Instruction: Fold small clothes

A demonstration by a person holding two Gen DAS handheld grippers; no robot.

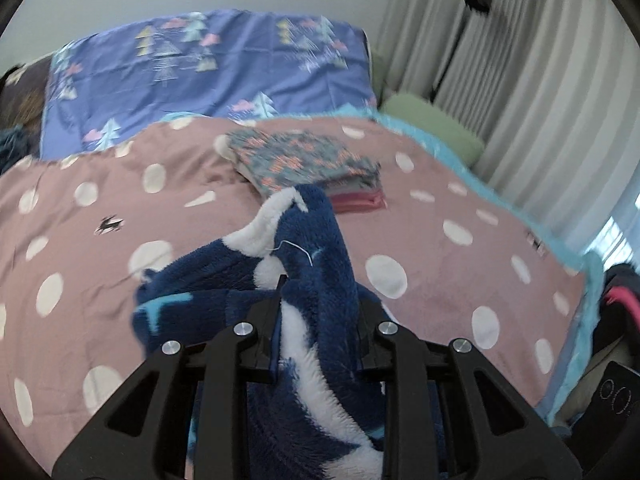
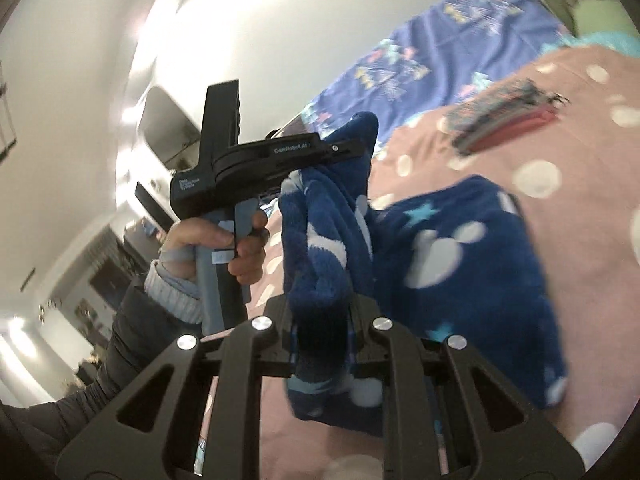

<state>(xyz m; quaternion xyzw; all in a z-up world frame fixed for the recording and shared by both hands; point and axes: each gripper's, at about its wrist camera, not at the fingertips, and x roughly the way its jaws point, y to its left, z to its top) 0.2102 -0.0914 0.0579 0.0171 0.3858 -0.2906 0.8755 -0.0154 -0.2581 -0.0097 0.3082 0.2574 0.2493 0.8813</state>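
Left gripper [image 1: 318, 312] is clamped on a bunched edge of the navy fleece garment [image 1: 304, 264], raised over the pink dotted bedspread [image 1: 100, 240]. Right gripper [image 2: 322, 320] is pinched tight on another bunch of it – the rest drapes down onto the bed. Judgement: keep both grips firm, pull the edge taut and level, lay it flat clear of the folded stack [image 1: 304, 160] – no dragging.
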